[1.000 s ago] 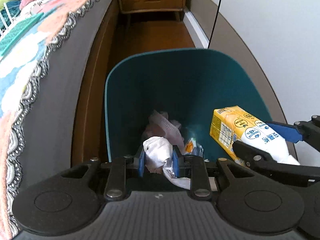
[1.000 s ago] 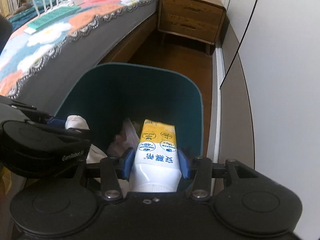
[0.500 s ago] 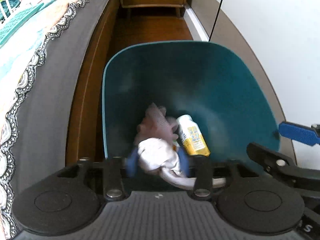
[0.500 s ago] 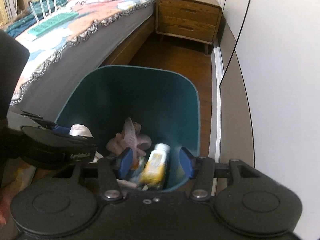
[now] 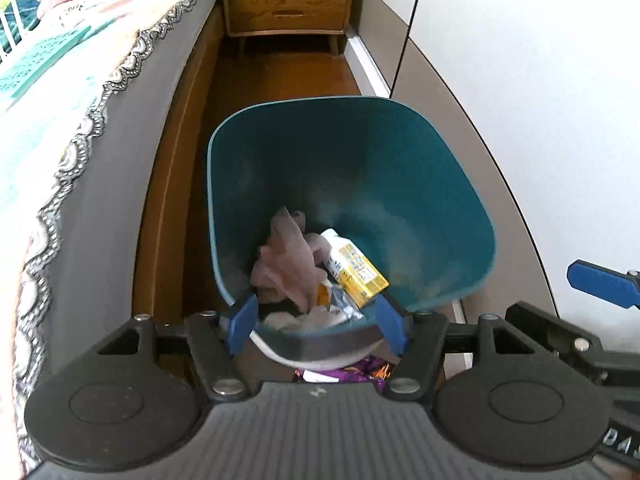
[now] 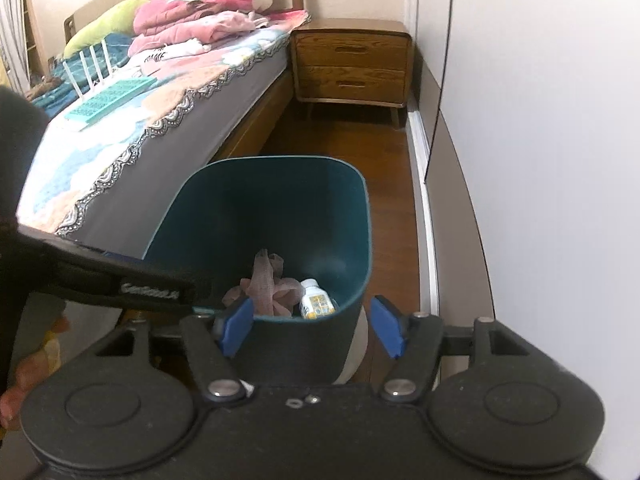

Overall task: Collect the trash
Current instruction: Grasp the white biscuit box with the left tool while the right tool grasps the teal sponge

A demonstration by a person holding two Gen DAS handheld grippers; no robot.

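Observation:
A teal trash bin [image 5: 400,168] [image 6: 320,208] stands on the wooden floor between the bed and the wall. Inside lie a yellow and white drink carton [image 5: 354,266] [image 6: 316,303], a pinkish crumpled cloth [image 5: 286,256] [image 6: 266,284] and white tissue [image 5: 304,320]. My left gripper [image 5: 316,322] is open and empty, just above the bin's near rim. My right gripper [image 6: 312,330] is open and empty, a little back from the bin's near side. A purple wrapper [image 5: 344,372] shows on the floor below the left gripper.
A bed [image 6: 132,120] with a patterned cover runs along the left. A wooden nightstand [image 6: 352,64] stands at the far end of the floor strip. A white wardrobe wall [image 6: 540,160] lines the right side.
My right gripper opened and the carton dropped into the bin. My left gripper opened and the white tissue fell in. Both grippers pulled back and up from the bin.

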